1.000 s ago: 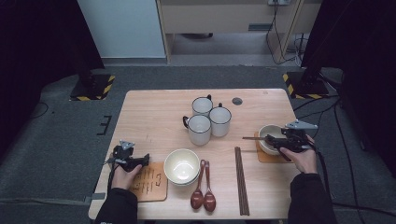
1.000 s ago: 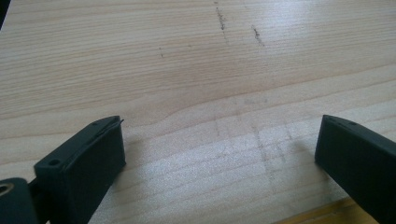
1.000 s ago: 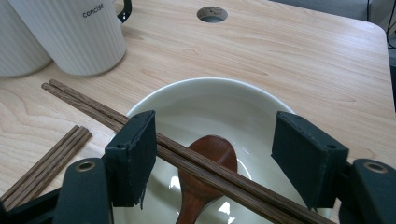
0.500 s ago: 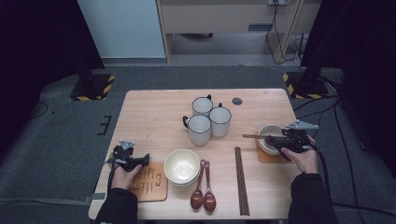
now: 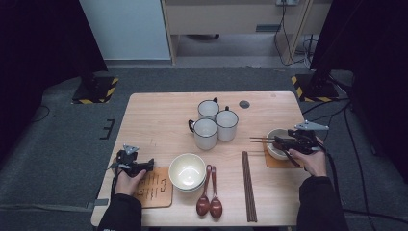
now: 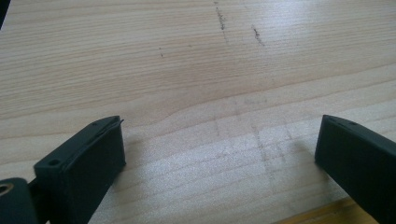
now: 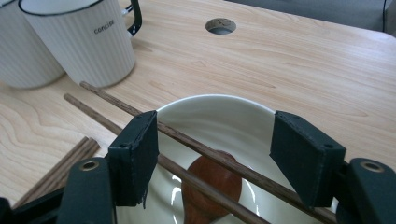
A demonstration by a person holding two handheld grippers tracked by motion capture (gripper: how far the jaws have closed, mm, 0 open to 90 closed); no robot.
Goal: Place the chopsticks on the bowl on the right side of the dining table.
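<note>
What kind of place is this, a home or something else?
Probably a lab or recording studio, not a home: the light wooden table set with tableware stands on grey carpet between black curtains, with yellow-and-black striped stand bases and loose black cables on the floor.

3 mugs (image 5: 214,122) mid-tabletop (image 5: 159,115) | bowl (image 5: 186,171) before them | 2 spoons (image 5: 209,202) right of it | chopsticks (image 5: 263,140) across right bowl (image 5: 275,144) on mat (image 5: 279,162)
</note>
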